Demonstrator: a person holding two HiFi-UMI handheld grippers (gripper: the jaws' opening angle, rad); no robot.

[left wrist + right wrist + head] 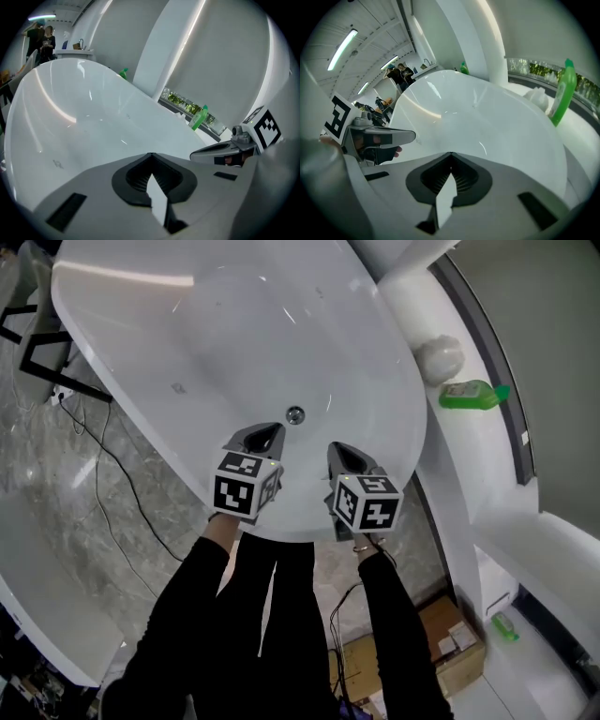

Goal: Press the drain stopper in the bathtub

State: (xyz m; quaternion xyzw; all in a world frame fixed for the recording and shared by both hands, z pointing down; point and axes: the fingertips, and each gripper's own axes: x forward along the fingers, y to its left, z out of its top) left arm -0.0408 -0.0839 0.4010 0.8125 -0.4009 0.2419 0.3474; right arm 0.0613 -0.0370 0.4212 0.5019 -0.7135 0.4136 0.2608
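Left tool (pixel 266 435), right tool (pixel 339 453) — closed, over bathtub (pixel 187 324).

The bathtub (pixel 187 334) is white, its drain stopper (pixel 295 414) silver, the bottle (pixel 469 395) green, the floor (pixel 75 493) veined grey.

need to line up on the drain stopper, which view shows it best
The head view: the drain stopper sits unobstructed on the bathtub floor, just beyond the left gripper and right gripper. Both gripper views show bathtub wall but no stopper.

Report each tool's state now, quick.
Left tool: closed, jaws together, holding nothing.
Right tool: closed, jaws together, holding nothing.
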